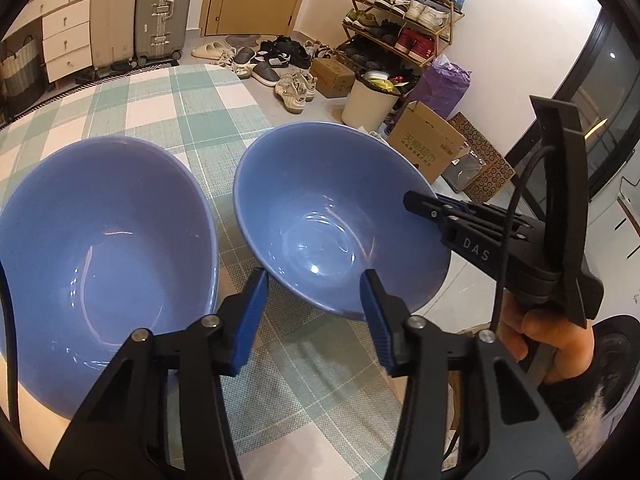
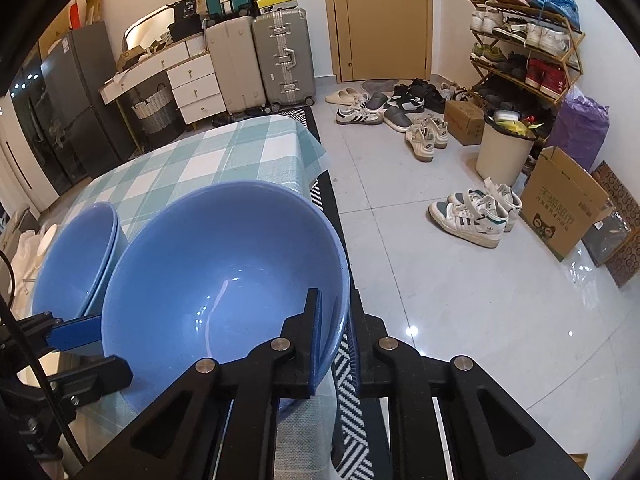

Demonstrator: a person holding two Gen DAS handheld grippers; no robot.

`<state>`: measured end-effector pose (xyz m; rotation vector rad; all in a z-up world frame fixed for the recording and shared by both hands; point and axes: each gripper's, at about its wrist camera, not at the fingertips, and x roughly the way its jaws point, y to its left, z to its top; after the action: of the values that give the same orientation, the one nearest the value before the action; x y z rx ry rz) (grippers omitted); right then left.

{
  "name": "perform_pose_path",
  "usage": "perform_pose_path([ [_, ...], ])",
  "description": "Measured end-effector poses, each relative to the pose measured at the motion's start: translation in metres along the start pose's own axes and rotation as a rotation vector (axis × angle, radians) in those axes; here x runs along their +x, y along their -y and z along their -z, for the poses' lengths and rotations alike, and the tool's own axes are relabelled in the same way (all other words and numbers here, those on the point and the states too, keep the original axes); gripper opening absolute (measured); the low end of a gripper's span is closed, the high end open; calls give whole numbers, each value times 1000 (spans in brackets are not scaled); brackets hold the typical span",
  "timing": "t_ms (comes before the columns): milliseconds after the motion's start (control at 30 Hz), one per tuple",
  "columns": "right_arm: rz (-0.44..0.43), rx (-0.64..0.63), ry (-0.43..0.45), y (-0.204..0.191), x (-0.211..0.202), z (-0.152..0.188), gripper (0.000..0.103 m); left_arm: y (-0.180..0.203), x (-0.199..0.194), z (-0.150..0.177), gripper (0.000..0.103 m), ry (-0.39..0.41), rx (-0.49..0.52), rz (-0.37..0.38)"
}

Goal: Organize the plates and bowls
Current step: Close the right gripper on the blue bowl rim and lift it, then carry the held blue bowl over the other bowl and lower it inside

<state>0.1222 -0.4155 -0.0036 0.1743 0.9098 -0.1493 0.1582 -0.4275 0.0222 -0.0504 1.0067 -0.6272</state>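
Two blue bowls on checked tablecloth (image 1: pixel 168 92): right bowl (image 1: pixel 340 216) at table's 3 o'clock edge, right gripper (image 2: pixel 334 336) pinching its rim; left bowl (image 1: pixel 100 240) looks stacked already. Left gripper (image 1: pixel 314 312) spread, empty, at right bowl's 6 o'clock. Advice — keep pinch firm, lift level, clear left rim before nesting. Readable: "DAS" on right gripper — "36" on box (image 2: pixel 188 10)

White tiled floor (image 2: pixel 460 300), tan door (image 2: pixel 380 20)

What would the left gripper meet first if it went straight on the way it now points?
Probably the near rim of the right-hand blue bowl, which lies just ahead between the open fingers of the left gripper. Depth is uncertain; the right gripper clamps that bowl's far rim.
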Motion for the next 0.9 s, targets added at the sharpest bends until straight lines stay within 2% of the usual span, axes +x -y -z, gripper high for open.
perform_pose_path([
  [500,21,26,8,7,-15,7,12,8,2,0,43,-2,39,20],
  [900,29,29,36,4,-38,8,13,12,-22,-1,43,33,64,37],
])
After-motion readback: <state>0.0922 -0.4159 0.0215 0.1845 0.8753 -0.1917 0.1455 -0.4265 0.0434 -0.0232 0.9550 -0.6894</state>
